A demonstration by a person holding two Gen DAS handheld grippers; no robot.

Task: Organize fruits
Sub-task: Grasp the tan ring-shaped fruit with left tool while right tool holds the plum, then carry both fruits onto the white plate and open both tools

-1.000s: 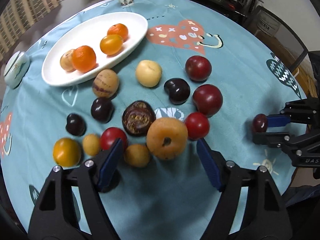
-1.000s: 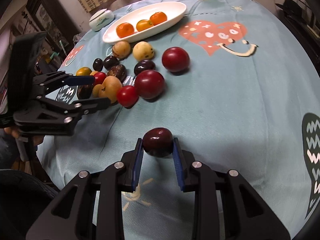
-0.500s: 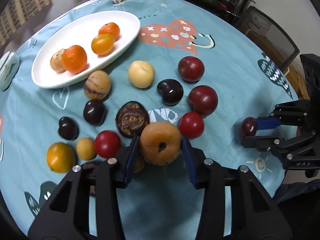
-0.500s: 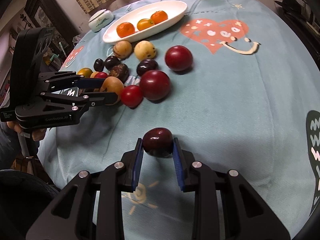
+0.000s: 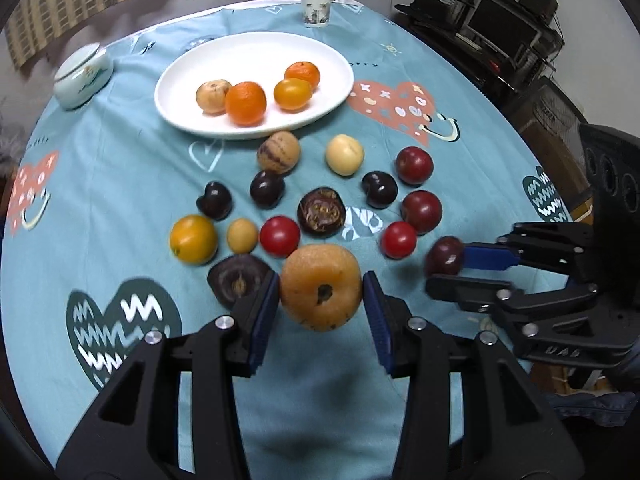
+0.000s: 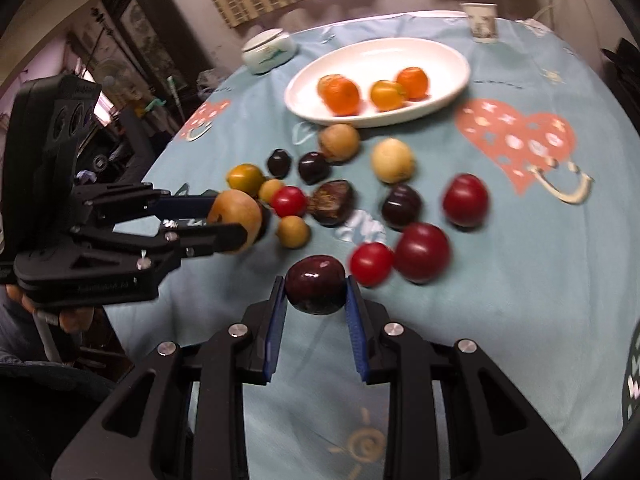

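The left gripper (image 5: 320, 300) is clamped on a large orange fruit (image 5: 320, 292), its jaws having just closed, and the right gripper (image 6: 316, 292) is clamped on a dark red plum (image 6: 316, 284). Four fruits are counted on the white plate (image 5: 180, 92); over a dozen remain on the tablecloth (image 5: 100, 168). Bare cloth is left at the right, and free plate room at its far rim.

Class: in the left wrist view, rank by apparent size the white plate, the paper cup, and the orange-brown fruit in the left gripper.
1. white plate
2. orange-brown fruit, enlarged by nearness to the camera
3. paper cup, far away
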